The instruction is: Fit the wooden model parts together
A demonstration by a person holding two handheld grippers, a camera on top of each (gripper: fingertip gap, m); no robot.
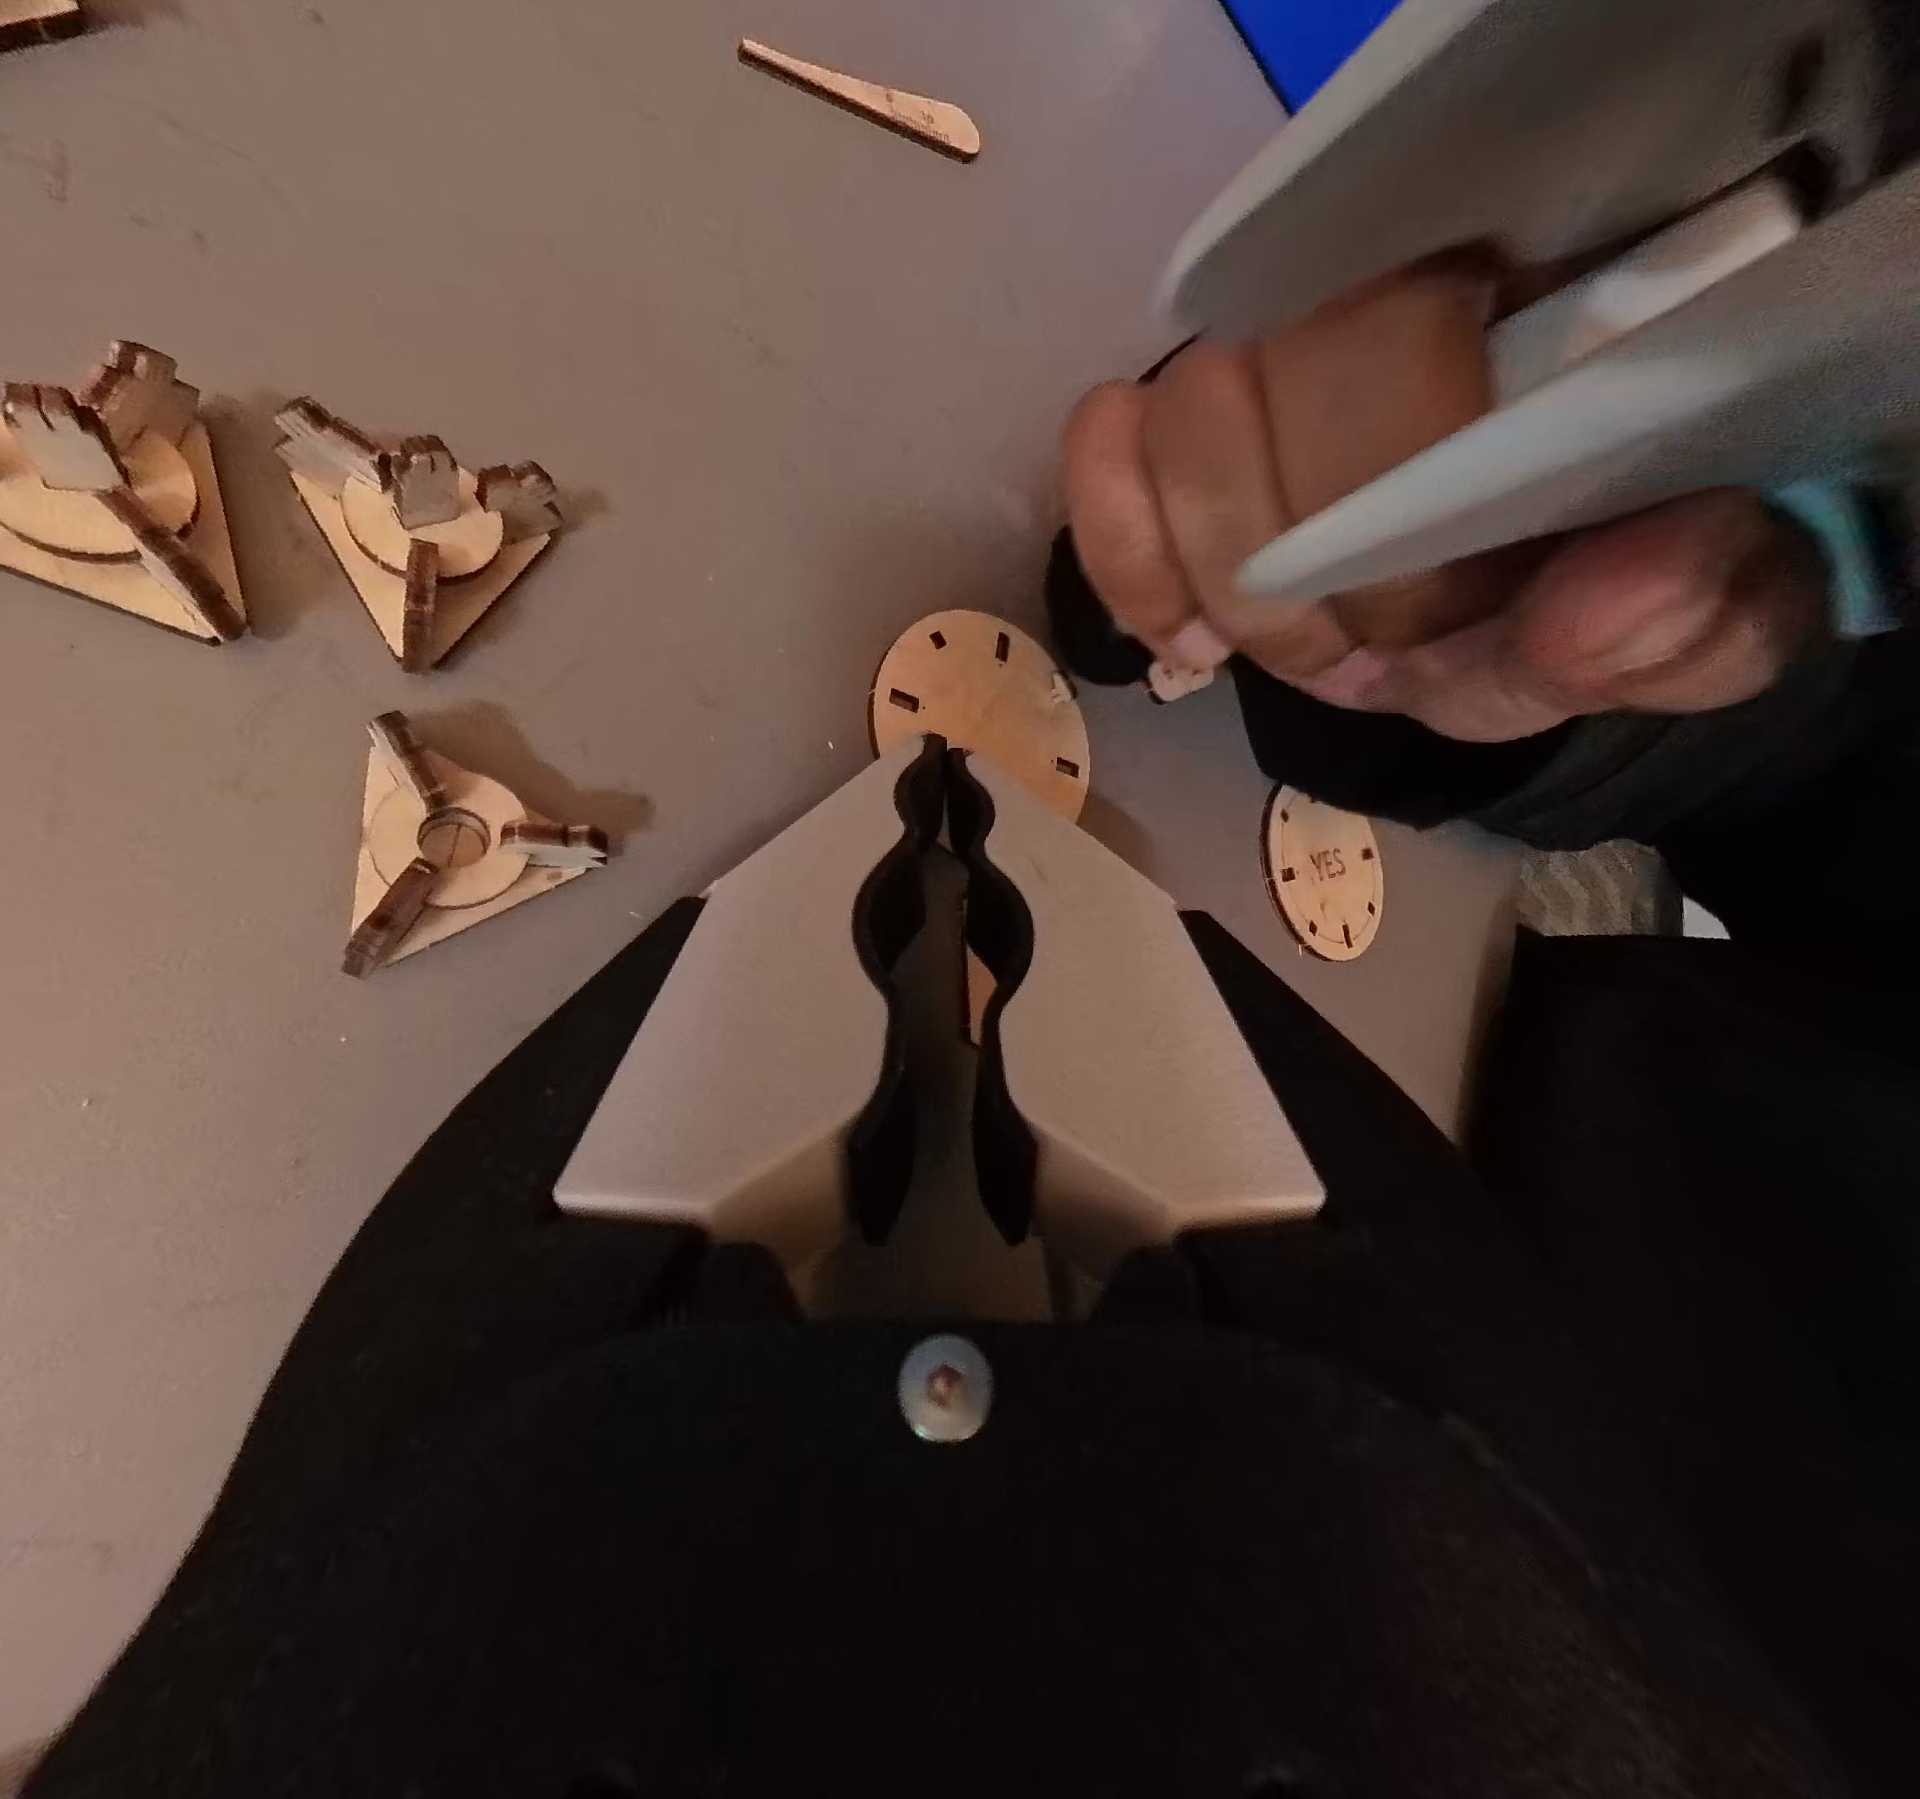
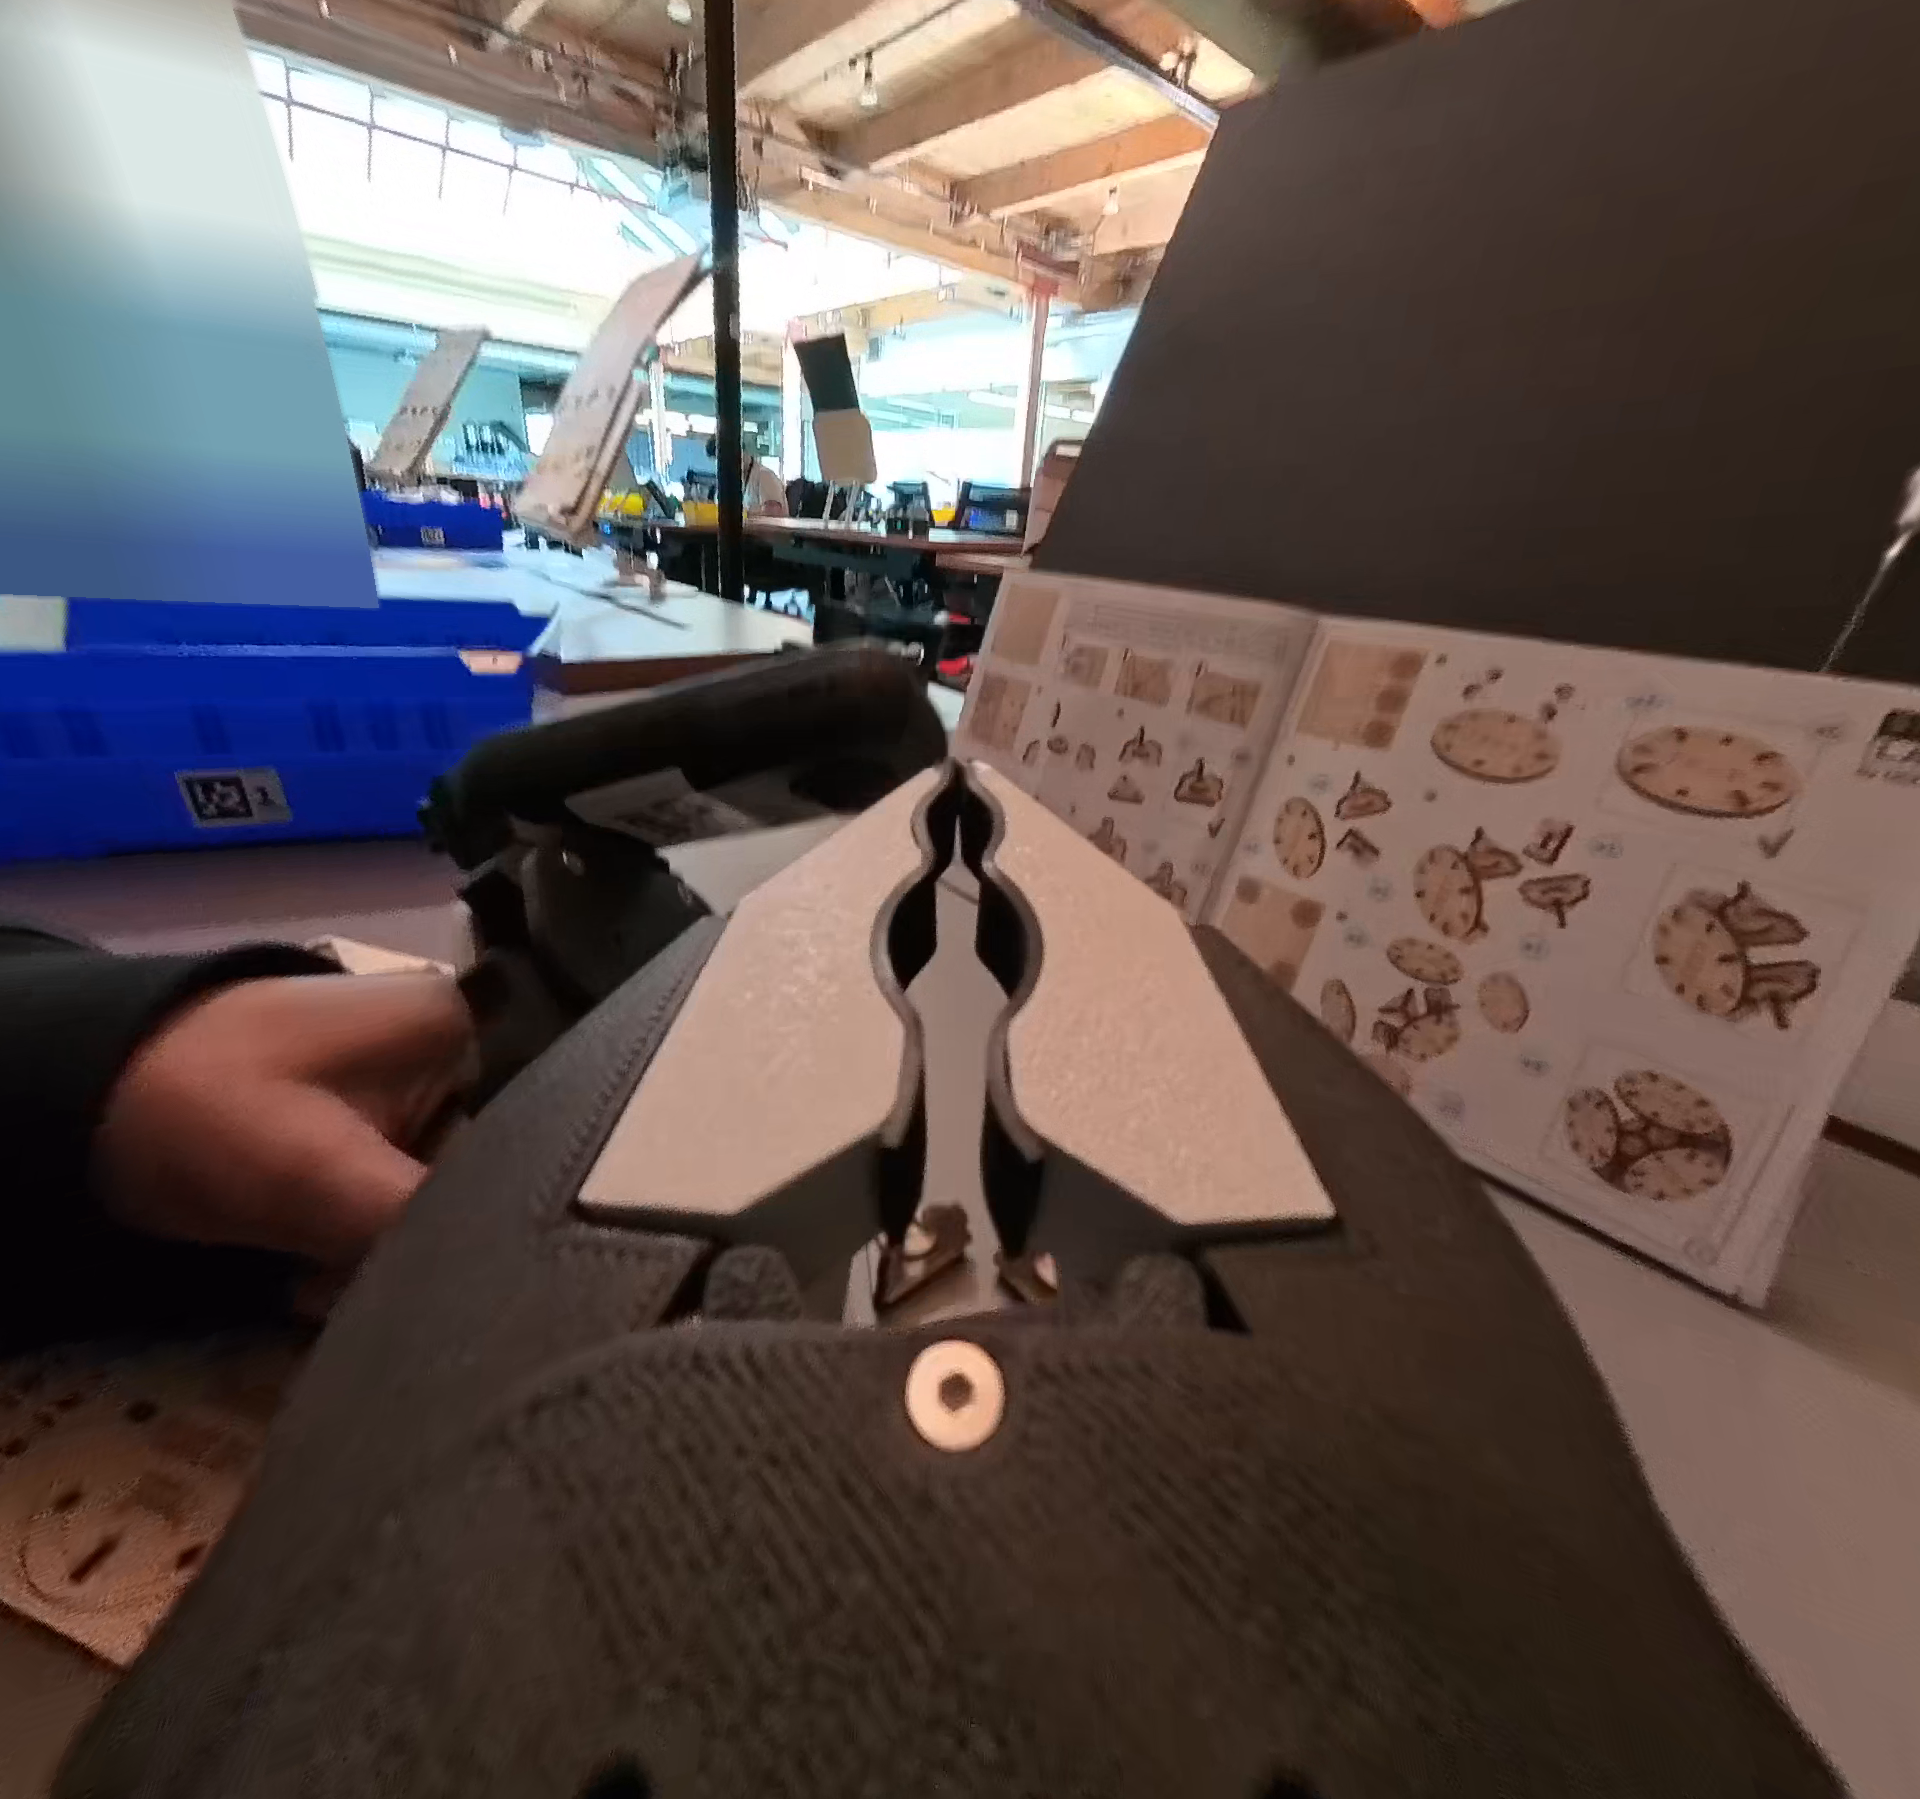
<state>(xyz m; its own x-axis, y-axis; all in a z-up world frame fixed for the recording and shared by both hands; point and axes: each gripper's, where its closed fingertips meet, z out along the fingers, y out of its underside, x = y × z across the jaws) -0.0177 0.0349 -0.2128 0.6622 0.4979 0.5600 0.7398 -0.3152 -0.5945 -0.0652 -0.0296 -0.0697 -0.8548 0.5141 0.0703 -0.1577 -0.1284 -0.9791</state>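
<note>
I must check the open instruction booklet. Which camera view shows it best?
The right wrist view: the instruction booklet stands open beyond the shut right gripper, its pictured pages facing the camera. The left wrist view shows nothing of it.

left gripper [image 1: 940, 750] closed, tips over a slotted wooden disc [image 1: 977, 710]; three triangular wooden assemblies [image 1: 416, 523] nearby

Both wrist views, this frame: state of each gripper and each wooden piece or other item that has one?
Left gripper: shut, tips over the slotted disc.
Right gripper: shut, raised off the table.
Slotted disc: flat, plain face up.
Lettered disc: flat, lettering up.
Three triangular assemblies: upright, fins fitted.
Wooden stick: flat, loose.
Instruction booklet: open, propped up.
</note>
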